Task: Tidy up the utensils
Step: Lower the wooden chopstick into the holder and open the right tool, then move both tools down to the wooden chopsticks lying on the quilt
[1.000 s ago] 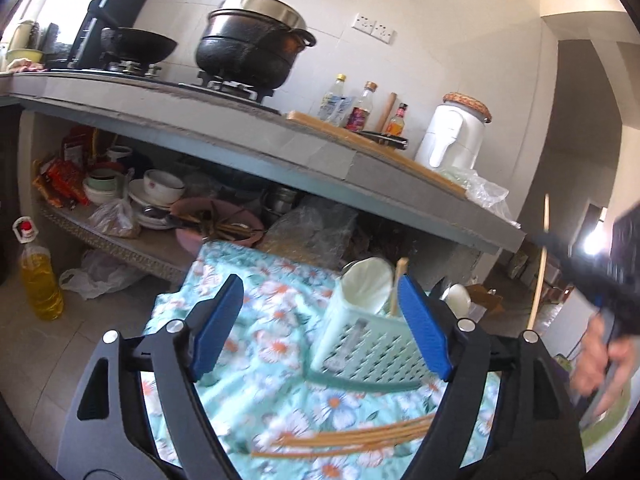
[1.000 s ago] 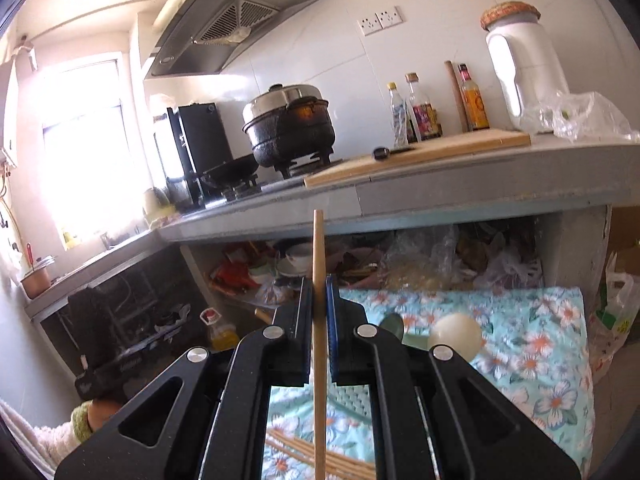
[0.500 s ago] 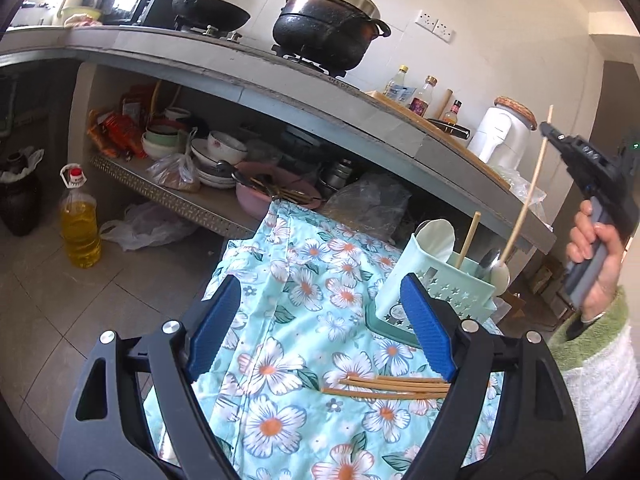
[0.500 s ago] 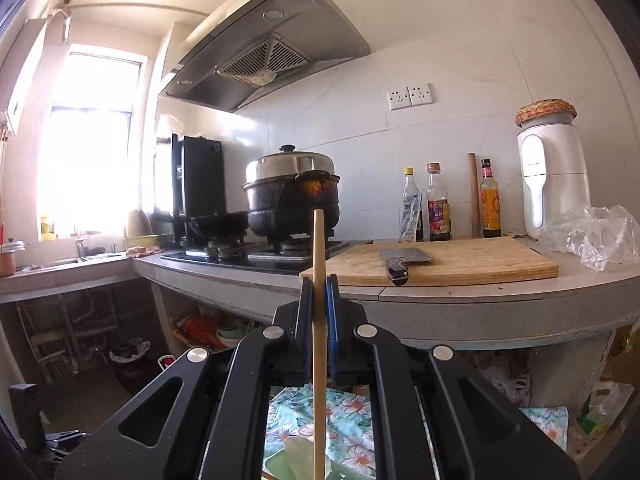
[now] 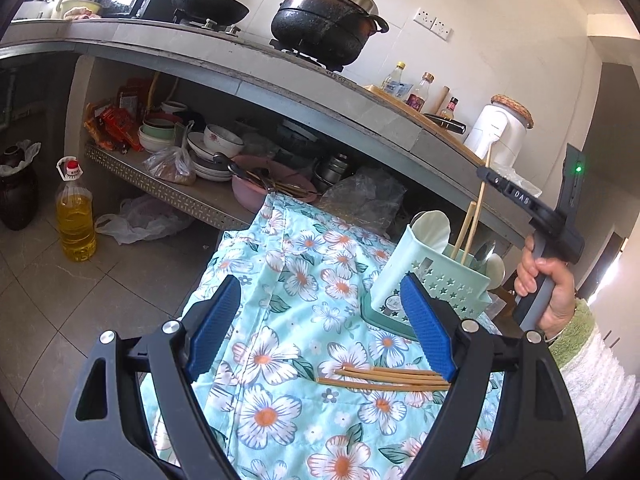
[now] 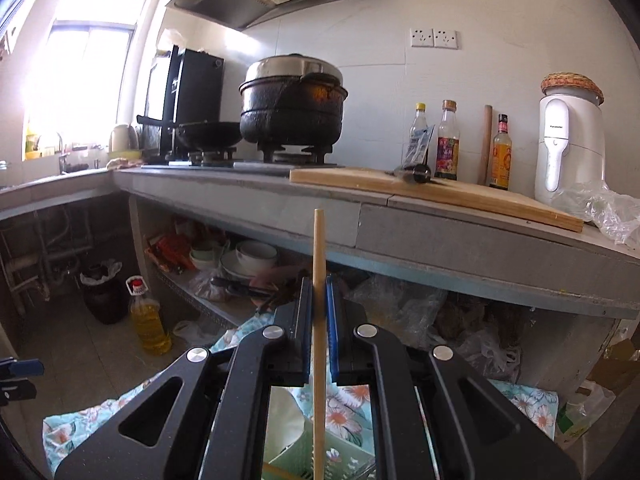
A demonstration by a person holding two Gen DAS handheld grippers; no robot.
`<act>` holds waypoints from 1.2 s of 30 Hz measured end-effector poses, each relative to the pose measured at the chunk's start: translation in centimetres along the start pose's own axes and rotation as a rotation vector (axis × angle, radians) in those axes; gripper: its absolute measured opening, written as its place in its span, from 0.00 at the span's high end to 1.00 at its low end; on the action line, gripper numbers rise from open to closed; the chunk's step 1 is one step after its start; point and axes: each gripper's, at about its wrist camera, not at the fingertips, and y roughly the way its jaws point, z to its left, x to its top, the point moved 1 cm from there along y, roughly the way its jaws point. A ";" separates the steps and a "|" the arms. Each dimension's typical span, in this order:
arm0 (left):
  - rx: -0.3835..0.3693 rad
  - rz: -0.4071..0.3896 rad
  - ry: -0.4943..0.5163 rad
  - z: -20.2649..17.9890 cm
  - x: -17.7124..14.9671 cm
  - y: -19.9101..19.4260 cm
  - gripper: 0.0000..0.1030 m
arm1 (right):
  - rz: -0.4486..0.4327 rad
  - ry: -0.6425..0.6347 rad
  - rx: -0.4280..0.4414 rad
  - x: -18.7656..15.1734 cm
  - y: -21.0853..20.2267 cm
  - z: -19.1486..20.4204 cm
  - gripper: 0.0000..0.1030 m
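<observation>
right gripper [image 6: 318,320] has dropped, chopstick [image 6: 319,300] tip now inside holder [image 5: 430,276] below it | pinched upright to slide in | left gripper [image 5: 320,324] spread, idle above chopsticks [image 5: 384,378] on cloth [image 5: 304,272]

The right gripper [image 6: 319,300] pinched an upright chopstick [image 6: 319,320]. Its lower end hung over the green utensil basket [image 6: 340,464].
</observation>
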 end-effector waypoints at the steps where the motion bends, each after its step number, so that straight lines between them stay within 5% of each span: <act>1: -0.002 0.002 0.000 0.0 -0.1 0.0 0.24 | 0.014 -0.002 0.005 -0.4 0.0 0.0 0.93; 5: -0.008 0.006 0.005 -0.2 -0.3 0.2 0.24 | 0.042 0.016 0.013 -1.0 -0.9 -0.3 0.92; 9: -0.016 0.014 0.005 -0.6 -0.4 0.3 0.23 | 0.025 0.060 0.019 -0.9 -2.9 -0.9 0.64; 20: -0.024 0.033 0.018 -1.2 -0.9 0.4 0.22 | -0.046 0.065 0.116 -1.8 -11.2 0.5 0.53; 24: -0.042 0.075 0.043 -1.8 -1.6 0.9 0.22 | 0.090 0.036 0.252 -5.1 -11.1 1.9 0.45; 28: -0.095 0.169 0.040 -2.3 -3.3 2.3 0.24 | 0.331 0.050 0.348 -10.8 -8.2 2.6 0.45; 33: -0.196 0.312 -0.012 -2.9 -6.2 4.8 0.47 | 0.560 0.099 0.309 -16.8 -4.2 0.8 0.45; 36: -0.251 0.382 -0.061 -3.2 -7.8 6.1 0.58 | 0.595 0.145 0.297 -18.5 -3.3 -0.4 0.46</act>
